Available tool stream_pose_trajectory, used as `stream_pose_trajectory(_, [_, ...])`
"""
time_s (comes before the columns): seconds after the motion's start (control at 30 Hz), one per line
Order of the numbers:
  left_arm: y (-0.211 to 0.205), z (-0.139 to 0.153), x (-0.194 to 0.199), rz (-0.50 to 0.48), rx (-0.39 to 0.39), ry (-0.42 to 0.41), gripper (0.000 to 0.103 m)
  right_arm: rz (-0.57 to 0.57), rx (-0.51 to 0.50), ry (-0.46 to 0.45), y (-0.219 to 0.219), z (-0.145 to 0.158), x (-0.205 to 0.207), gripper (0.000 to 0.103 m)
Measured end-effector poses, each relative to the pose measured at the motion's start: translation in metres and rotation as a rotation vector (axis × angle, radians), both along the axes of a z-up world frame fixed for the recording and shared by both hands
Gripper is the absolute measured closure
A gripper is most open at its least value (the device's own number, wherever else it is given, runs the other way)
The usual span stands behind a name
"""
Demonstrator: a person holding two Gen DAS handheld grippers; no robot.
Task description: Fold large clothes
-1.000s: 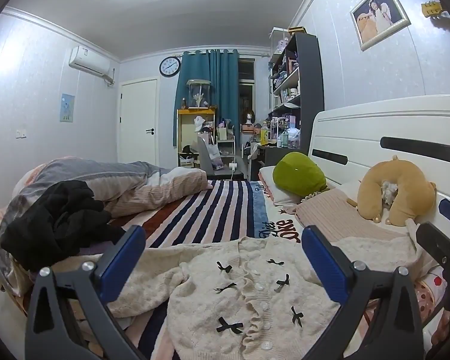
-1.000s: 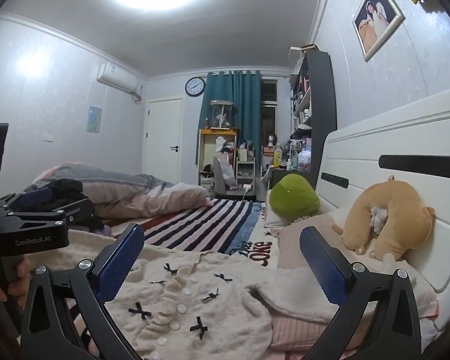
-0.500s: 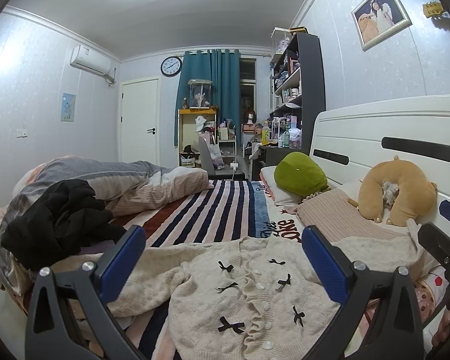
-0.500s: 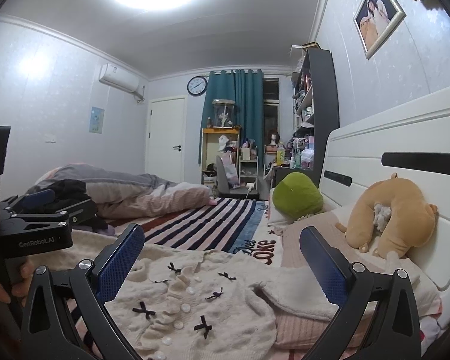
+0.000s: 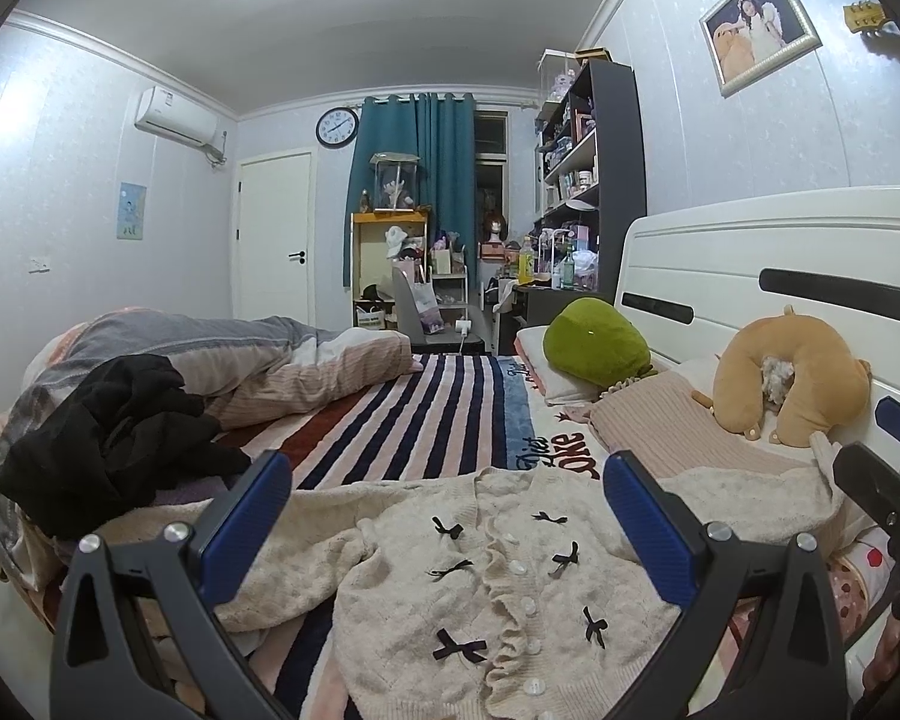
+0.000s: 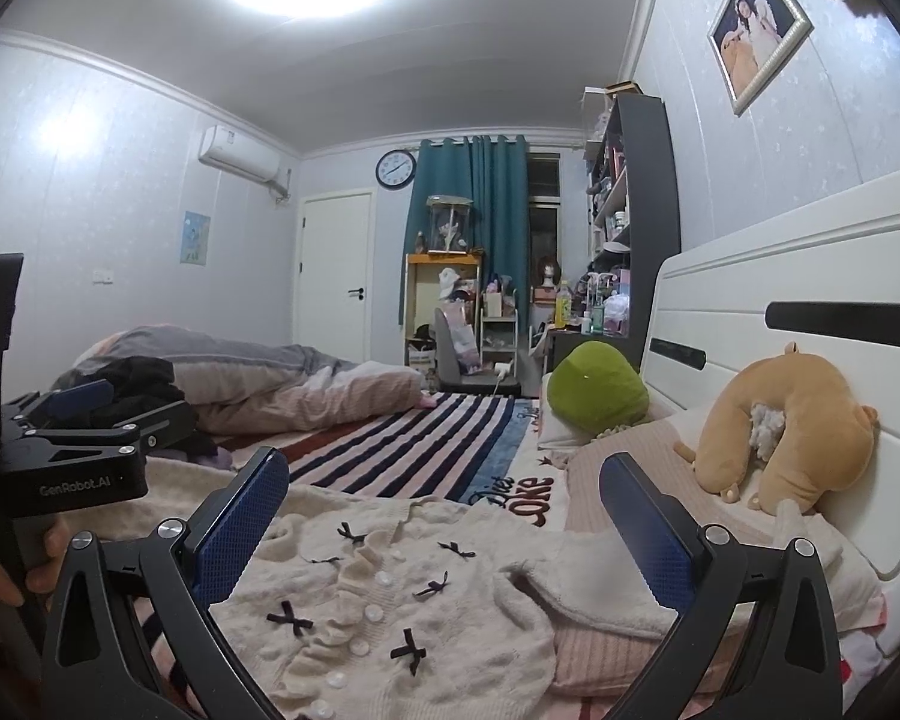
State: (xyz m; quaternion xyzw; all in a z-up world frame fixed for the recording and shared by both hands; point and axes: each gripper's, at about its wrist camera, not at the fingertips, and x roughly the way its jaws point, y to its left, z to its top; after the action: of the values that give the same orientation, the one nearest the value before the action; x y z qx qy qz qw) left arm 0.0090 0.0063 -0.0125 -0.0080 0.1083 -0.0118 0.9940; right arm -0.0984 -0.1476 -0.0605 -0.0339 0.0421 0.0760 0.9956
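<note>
Both claws hang spread wide and empty over a cream cardigan on the bed. Left claw and right claw touch nothing.

Striped blanket covers bed. Far left: black garment on rumpled duvet. Right, by headboard: green plush, tan neck pillow.

Cardigan: cream knit, white buttons, small black bows. Lies spread front-up and rumpled on the bed, lower centre of both views, one sleeve trailing right.
</note>
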Motion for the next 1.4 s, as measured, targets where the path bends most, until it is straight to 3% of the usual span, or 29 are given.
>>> stream_pose_trajectory(0.8, [0.013, -0.006, -0.005, 0.036, -0.001, 0.011, 0.001, -0.003, 0.005, 0.011, 0.001, 0.000, 0.002, 0.000])
stream_pose_trajectory(1.03, [0.066, -0.022, -0.008, 0.103, -0.032, 0.088, 0.001, 0.011, 0.005, 0.073, 0.025, -0.018, 0.017, 0.000])
stream_pose_trajectory(1.4, [0.207, -0.079, -0.003, 0.363, -0.019, 0.190, 0.001, 0.076, 0.007, 0.176, 0.103, -0.053, 0.061, 0.000])
